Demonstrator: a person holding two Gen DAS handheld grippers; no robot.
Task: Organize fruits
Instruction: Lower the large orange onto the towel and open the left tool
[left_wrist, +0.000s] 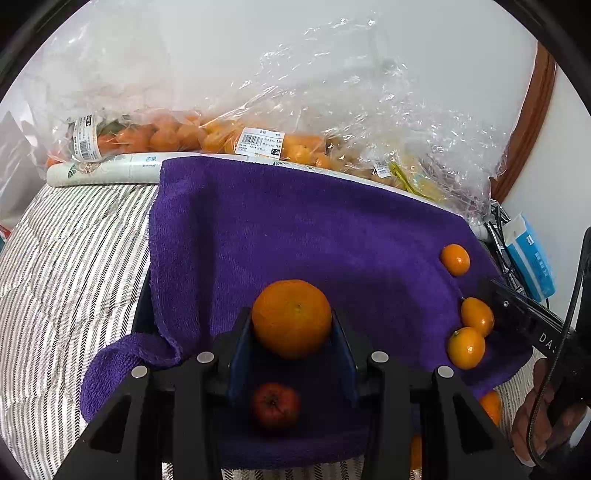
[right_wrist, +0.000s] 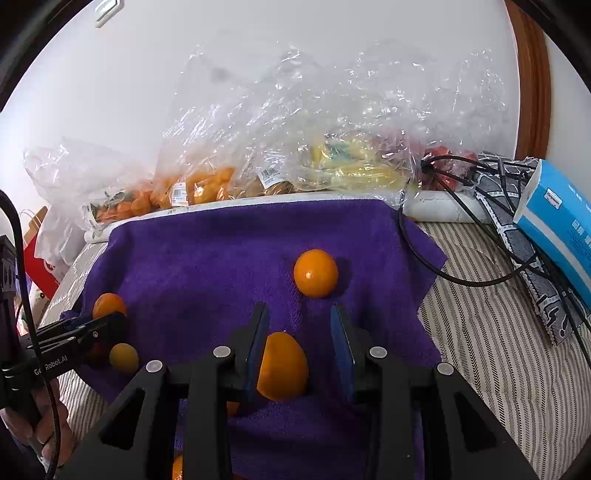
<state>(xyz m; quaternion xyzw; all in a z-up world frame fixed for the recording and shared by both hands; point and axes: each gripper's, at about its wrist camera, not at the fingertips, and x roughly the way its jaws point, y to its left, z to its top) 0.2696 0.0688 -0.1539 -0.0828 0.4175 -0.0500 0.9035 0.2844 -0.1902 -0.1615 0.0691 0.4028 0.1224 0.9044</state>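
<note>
Surroundings: bagged fruit (left_wrist: 192, 136) behind purple towel (left_wrist: 295, 221); tissue pack (right_wrist: 557, 225) and cable (right_wrist: 461, 273) rightward.
Left gripper (left_wrist: 292, 325): clamped on large orange (left_wrist: 291, 319), above red fruit (left_wrist: 275, 406).
Right gripper (right_wrist: 300, 314): spread wide, small orange (right_wrist: 282, 365) touching its left finger.

Right tongs (right_wrist: 300, 325) open over small orange (right_wrist: 282, 367), another orange (right_wrist: 316, 273) beyond, purple towel (right_wrist: 207, 251)

Small red fruit (left_wrist: 275, 405) partly shadowed beneath the left gripper (left_wrist: 291, 332), orange fruit (left_wrist: 491, 406) half covered by the purple towel (left_wrist: 295, 229) edge, bagged fruit (right_wrist: 207, 190) blurred by crumpled plastic, label print (left_wrist: 260, 142) too small to be read.
</note>
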